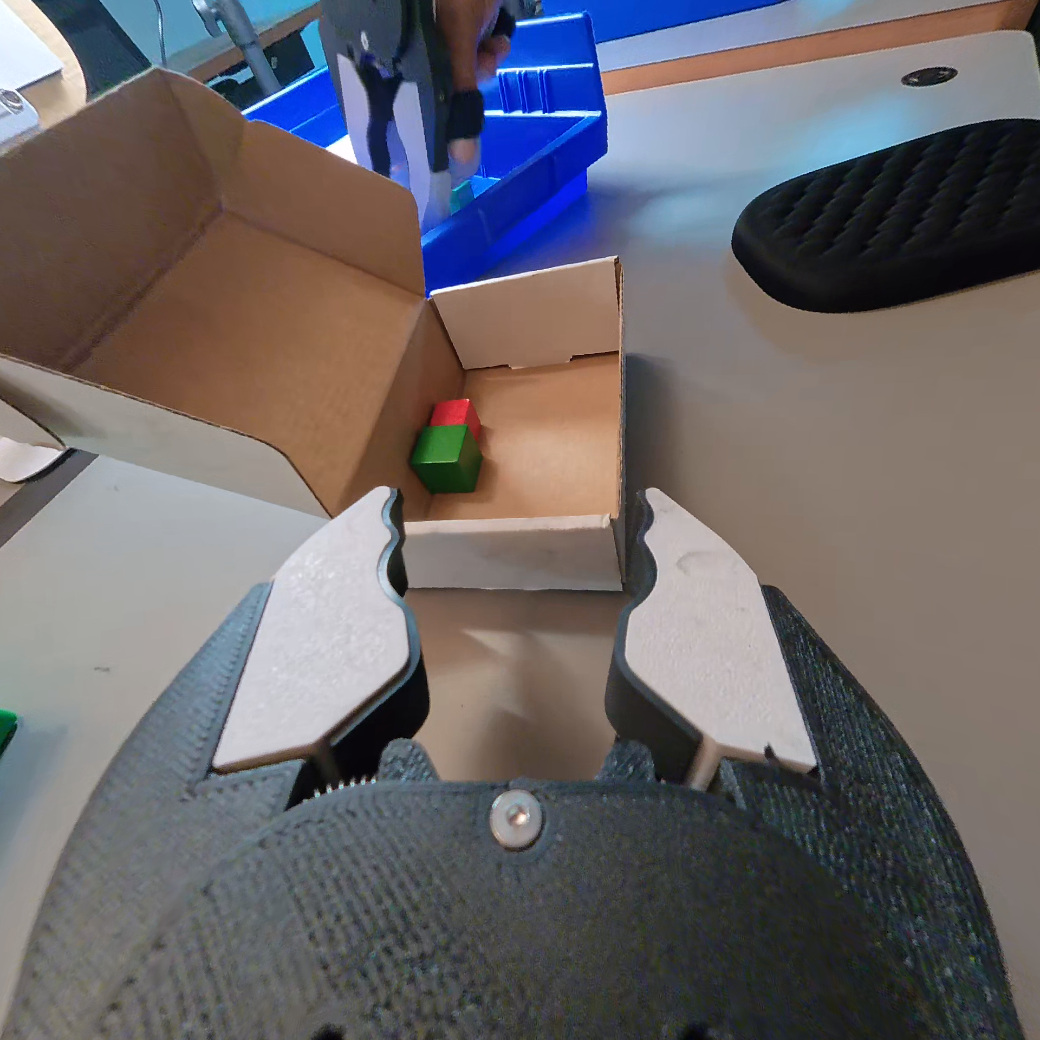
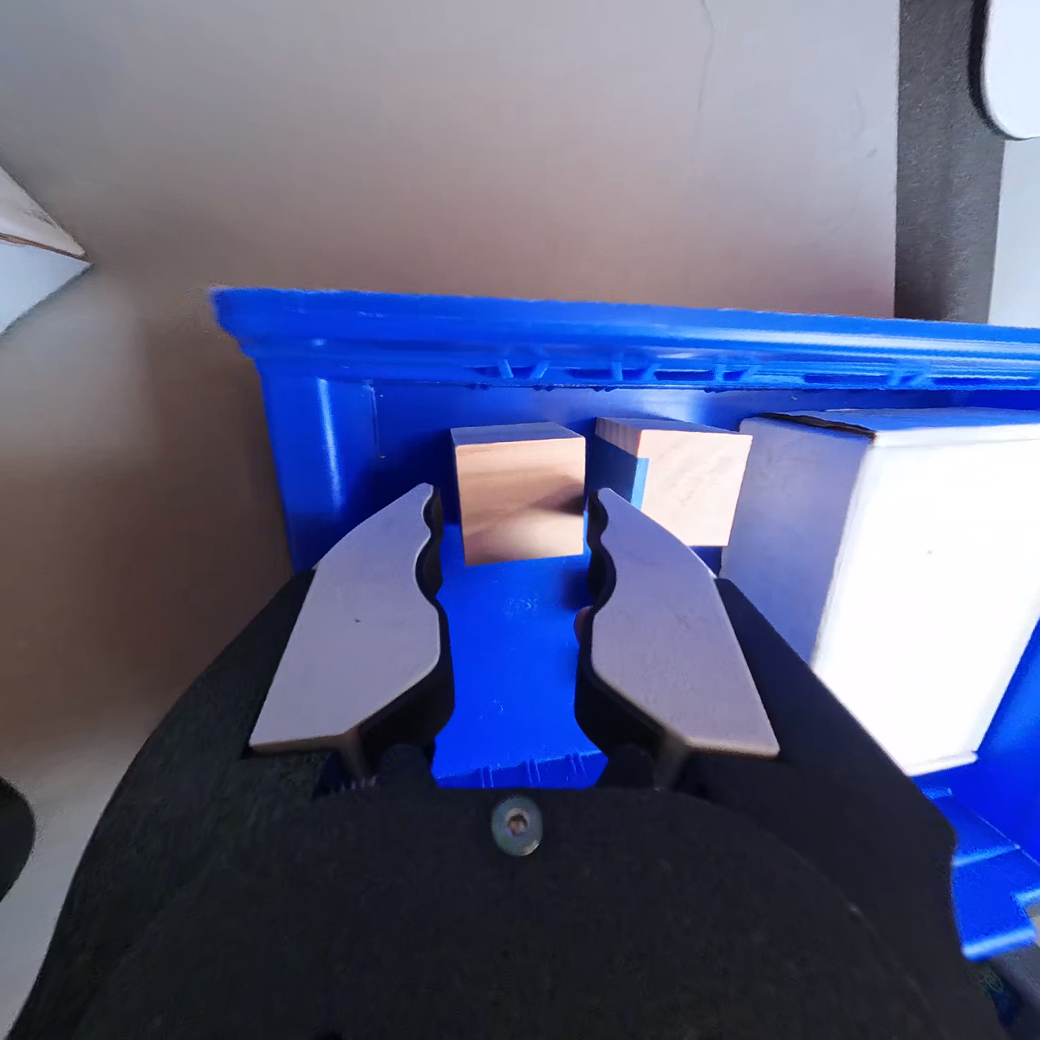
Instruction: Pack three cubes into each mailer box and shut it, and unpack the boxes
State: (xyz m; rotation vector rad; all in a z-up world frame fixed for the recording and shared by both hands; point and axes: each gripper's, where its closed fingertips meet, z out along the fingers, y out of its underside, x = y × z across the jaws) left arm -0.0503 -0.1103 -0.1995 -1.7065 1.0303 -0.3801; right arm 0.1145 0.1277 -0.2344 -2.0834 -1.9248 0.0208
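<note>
An open white mailer box [image 1: 512, 554] with its lid [image 1: 197, 270] raised to the left stands on the table. A green cube [image 1: 447, 458] and a red cube [image 1: 456, 415] lie inside against its left wall. My left gripper [image 1: 520, 503] is open and empty, its fingertips on either side of the box's near wall. My right gripper [image 2: 509, 501] is open inside a blue bin [image 2: 619, 343], just short of a plain wooden cube [image 2: 518, 498]. A second wooden cube [image 2: 689, 489] sits beside it. The right gripper [image 1: 444, 191] also shows far off in the left wrist view, in the bin [image 1: 540, 163].
A shut white mailer box [image 2: 911, 574] lies in the bin at the right of the cubes. A black padded rest [image 1: 900, 219] lies on the table at the right. A green object [image 1: 7, 731] shows at the left edge. A person's hand [image 1: 495, 50] holds the right gripper. My hands' fingertips stand some 30 cm from each other. It is some 7 cm from my left tips to the green cube [image 1: 447, 458].
</note>
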